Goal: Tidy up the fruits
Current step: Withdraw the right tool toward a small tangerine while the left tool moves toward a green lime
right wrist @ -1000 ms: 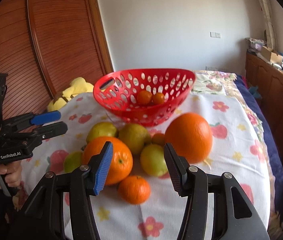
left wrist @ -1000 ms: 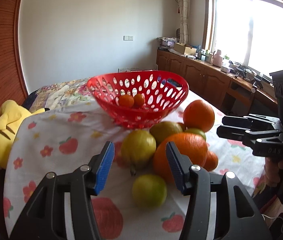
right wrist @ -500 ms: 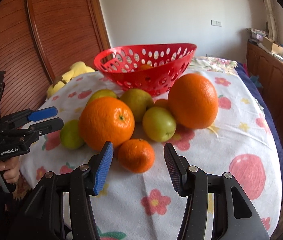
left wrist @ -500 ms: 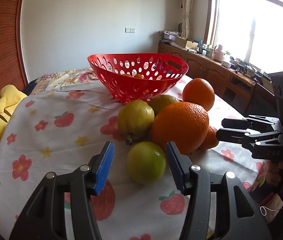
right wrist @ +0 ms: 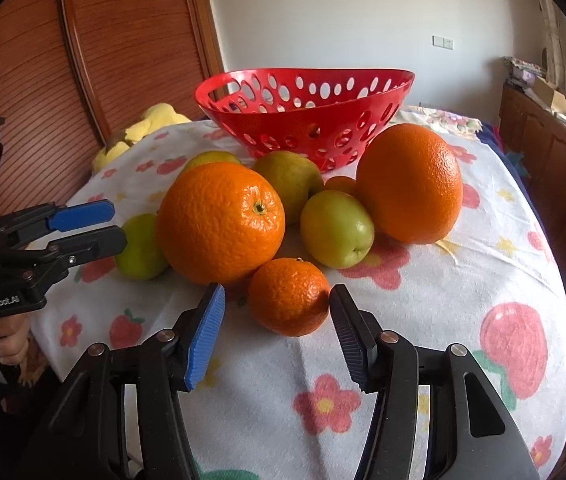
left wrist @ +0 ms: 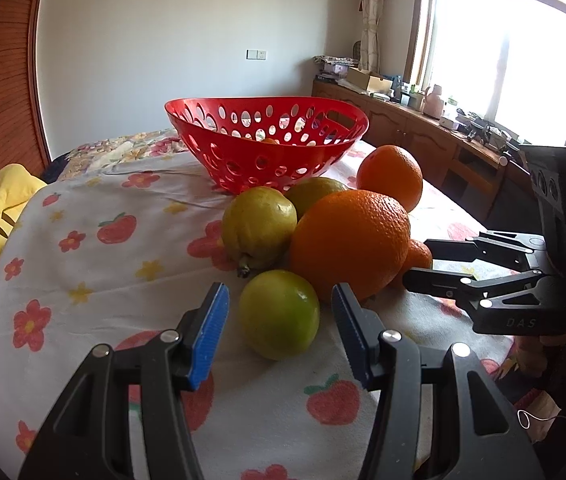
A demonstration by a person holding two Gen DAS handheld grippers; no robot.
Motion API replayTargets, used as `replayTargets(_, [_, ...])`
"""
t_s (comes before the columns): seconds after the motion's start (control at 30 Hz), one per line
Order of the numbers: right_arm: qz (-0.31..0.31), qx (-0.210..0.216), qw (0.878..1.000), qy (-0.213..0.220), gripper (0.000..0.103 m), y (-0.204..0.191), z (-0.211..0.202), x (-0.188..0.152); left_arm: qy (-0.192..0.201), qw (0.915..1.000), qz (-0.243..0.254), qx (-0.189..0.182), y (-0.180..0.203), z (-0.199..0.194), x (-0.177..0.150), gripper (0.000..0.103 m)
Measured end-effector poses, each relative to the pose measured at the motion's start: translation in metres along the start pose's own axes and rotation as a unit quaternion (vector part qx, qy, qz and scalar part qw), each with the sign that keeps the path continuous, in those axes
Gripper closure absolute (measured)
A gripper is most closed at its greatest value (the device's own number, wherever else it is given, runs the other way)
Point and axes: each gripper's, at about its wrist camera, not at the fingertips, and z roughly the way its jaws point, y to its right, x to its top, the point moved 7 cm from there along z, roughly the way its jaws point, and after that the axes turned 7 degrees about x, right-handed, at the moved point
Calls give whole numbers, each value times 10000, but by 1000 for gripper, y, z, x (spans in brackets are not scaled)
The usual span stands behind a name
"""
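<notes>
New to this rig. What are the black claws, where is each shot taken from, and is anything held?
No robot here: a person holds two hand-held grippers, each with a fisheye camera looking along its fingers. The left wrist view shows the left gripper open around a small green fruit. The right wrist view shows the right gripper open around a small tangerine. Nothing is gripped. More oranges and green fruit lie on the flowered tablecloth, before a red basket. Each camera also catches the other gripper from the side.

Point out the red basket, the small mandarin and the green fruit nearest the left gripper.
red basket (right wrist: pixel 315 136), right wrist view, on its perforated front wall.
small mandarin (right wrist: pixel 289 296), right wrist view, on its middle.
green fruit (left wrist: pixel 279 314), left wrist view, on its middle.
</notes>
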Motion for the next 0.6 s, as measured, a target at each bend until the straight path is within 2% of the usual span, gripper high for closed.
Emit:
replayTargets(0.37, [40,-115,9998,-166,47,9,11,-8,-102,9999,1,-27,5,7,-4,49])
replayTargets(0.43, [18,-143,9998,-160,56,10,11,-9,-109,9999,4,-29,5,8,-4,49])
replayTargets(0.6, [28,-159,9998,-133,56,11,7,-11,-156,9999,16,-26,7,11,-6,49])
